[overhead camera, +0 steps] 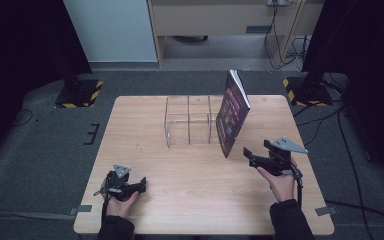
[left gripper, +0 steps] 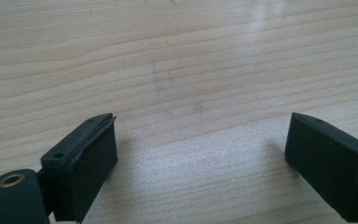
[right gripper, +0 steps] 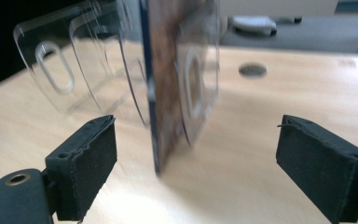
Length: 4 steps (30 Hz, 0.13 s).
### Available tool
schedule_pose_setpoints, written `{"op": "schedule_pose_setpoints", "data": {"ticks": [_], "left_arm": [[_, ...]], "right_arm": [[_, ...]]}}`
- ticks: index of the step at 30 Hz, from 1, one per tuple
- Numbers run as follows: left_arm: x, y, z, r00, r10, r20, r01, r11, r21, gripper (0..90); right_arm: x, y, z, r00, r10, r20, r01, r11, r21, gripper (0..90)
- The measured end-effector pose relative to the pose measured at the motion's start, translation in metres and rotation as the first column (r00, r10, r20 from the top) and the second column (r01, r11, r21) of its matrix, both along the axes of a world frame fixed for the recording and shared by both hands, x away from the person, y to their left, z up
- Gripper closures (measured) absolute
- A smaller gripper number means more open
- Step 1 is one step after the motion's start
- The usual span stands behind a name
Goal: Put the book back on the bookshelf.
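Dark sleeves; black claws [overhead camera: 142, 186] [overhead camera: 246, 151], grey three-cornered plates, trailing cables

Grey carpet floor [overhead camera: 40, 145] around a light wood worktop [overhead camera: 190, 195]. Black curtains [overhead camera: 15, 45] hang at far left and far right. Two stand bases with yellow-black hazard stripes [overhead camera: 79, 94] flank the far corners. Pale wall panel [overhead camera: 112, 30] and wooden desk [overhead camera: 220, 20] beyond; cables [overhead camera: 280, 45] trail on floor.

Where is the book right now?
In the high view, the book stands upright at the clear acrylic organizer's right end, just beyond the right hand-held gripper.
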State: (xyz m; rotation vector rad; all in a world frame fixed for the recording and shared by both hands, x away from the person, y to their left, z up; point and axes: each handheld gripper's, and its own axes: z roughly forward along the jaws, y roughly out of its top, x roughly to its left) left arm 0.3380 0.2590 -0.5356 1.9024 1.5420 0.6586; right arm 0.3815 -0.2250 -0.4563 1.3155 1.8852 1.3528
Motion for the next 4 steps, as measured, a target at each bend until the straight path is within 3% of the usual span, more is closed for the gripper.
{"op": "schedule_pose_setpoints", "data": {"ticks": [4], "left_arm": [[0.0000, 0.0001, 0.0001, 1.0000, -0.001, -0.002, 0.001, 1.0000, 0.001, 8.3]], "right_arm": [[-0.0072, -0.0131, -0.0134, 0.9997, -0.004, -0.024, 0.003, 1.000, -0.010, 12.5]]}}
